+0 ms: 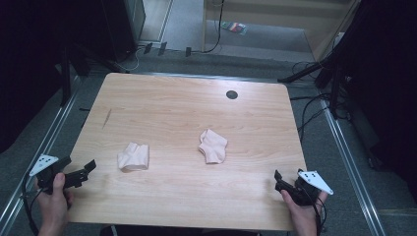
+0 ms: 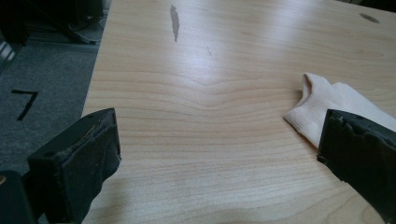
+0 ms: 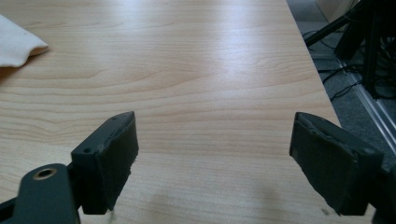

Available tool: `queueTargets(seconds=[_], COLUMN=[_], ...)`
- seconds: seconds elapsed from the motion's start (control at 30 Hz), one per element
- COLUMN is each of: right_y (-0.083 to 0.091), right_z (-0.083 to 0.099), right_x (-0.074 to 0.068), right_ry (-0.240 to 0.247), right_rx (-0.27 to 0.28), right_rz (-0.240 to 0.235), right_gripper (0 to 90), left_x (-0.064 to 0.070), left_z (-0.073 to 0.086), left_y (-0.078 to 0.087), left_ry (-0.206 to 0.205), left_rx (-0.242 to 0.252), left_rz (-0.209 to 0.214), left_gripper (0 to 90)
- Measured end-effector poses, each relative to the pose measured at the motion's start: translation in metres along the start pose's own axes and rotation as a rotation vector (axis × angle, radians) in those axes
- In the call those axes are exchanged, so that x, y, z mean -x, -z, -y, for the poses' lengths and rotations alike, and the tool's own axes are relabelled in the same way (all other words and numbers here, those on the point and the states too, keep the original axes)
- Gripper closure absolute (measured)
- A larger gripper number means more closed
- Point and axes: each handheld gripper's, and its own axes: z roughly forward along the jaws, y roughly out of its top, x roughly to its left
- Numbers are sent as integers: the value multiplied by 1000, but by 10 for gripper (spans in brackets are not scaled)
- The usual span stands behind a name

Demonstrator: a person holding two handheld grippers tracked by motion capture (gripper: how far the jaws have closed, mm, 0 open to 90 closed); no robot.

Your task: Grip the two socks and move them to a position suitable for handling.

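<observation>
Two pale pink socks lie crumpled on the wooden table (image 1: 187,108). One sock (image 1: 133,157) is left of centre, the other sock (image 1: 213,146) near the middle. My left gripper (image 1: 87,172) is held at the table's front left corner, open and empty, a short way left of the nearer sock. The left gripper view has that sock (image 2: 322,100) just beyond the right jaw of the left gripper (image 2: 219,135). My right gripper (image 1: 278,182) is at the front right corner, open with nothing in it. In the right gripper view, the right gripper (image 3: 215,140) has its jaws wide apart over bare wood, with a sock corner (image 3: 16,44) far off to the left.
A dark round grommet (image 1: 231,94) sits near the table's far edge and a dark streak (image 1: 106,118) marks the left side. Black stands and cables (image 1: 314,108) crowd the floor at right. Metal floor rails (image 1: 344,147) run along both sides.
</observation>
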Motion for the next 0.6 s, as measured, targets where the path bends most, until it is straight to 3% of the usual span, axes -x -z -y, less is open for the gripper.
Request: queueTargets(seconds=[0.13,0.23,0.27,0.4,0.57,0.6], right_y=[2,7,8,9,6,6], right_z=[-1,-5,-9,-14,-26,-27], right_x=[-3,-13,-22,-34,-58,-63], right_ry=[27,22,37,66,100,112], right_rx=[10,28,36,45,18,18], right_rz=[14,-10,-17,-36,-93,-104], right_gripper=[190,213,229,251,286,293], left_x=[2,3,3,4,7,10], left_z=[0,0,1,1,1,1], left_y=[-1,-1,0,0,1,1], left_ry=[-15,-16,-18,-31,-44,-70], left_rx=[-7,-6,-5,-4,-8,-13], left_rz=[-10,-10,-9,-14,-32,-61], left_gripper=[0,0,0,0,0,0])
